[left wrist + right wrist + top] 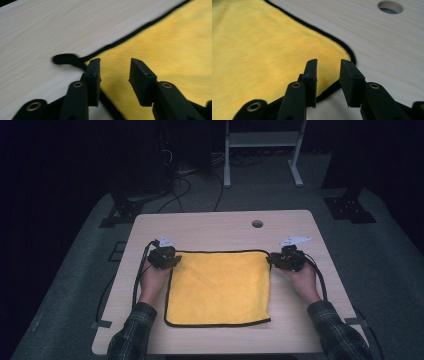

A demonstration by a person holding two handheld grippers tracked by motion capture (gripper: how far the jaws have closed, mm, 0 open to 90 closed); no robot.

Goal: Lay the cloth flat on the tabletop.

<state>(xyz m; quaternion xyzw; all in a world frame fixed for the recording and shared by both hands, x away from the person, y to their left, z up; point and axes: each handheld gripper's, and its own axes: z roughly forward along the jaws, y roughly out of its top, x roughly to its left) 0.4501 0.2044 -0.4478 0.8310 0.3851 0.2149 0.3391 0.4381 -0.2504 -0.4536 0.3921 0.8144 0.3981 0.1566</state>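
Broadly, the wooden table [220, 227] carries a yellow cloth [218, 287] with black edging, lying flat at its centre. At the cloth's far-left corner sits the left gripper [172, 261], at the far-right corner the right gripper [272, 260] — both with jaws spread, pinching nothing.
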